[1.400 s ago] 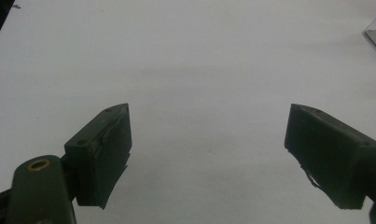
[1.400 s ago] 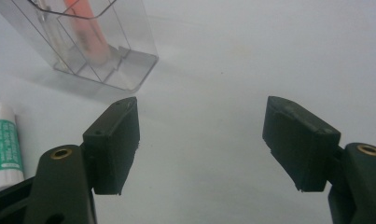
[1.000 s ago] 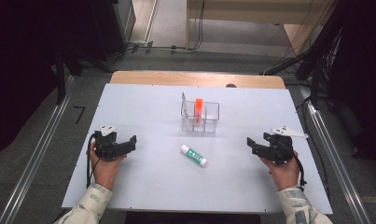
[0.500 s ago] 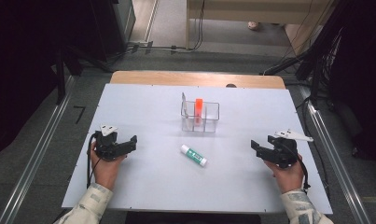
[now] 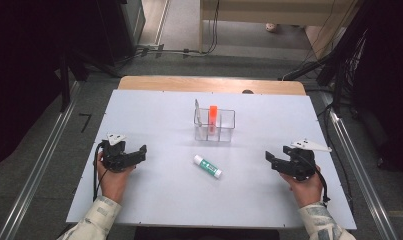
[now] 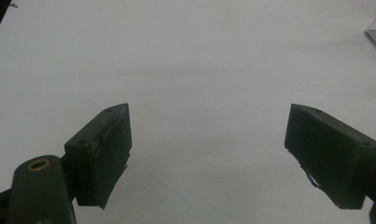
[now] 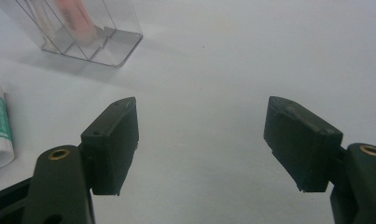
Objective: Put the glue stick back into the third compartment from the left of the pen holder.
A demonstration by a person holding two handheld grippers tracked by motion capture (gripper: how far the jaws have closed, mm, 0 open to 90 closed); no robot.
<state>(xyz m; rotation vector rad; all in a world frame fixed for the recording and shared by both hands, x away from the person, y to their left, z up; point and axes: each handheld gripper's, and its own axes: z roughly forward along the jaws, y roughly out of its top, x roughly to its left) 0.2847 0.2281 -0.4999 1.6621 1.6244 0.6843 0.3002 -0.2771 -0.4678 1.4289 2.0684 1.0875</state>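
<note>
Lying between both hand-held grippers [image 5: 139, 152] [image 5: 270, 159] — glue stick [image 5: 207, 166] | jaws wide, empty | clear organizer [image 5: 214, 125] behind

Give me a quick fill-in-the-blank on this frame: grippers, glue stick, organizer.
1. Both the left gripper and the right gripper have their jaws ____.
2. The glue stick is lying ____ on the white table.
3. The upright item inside the clear organizer is coloured ____.
4. Between the jaws of each gripper there is ____.

Missing words: open; flat; orange; nothing
</note>
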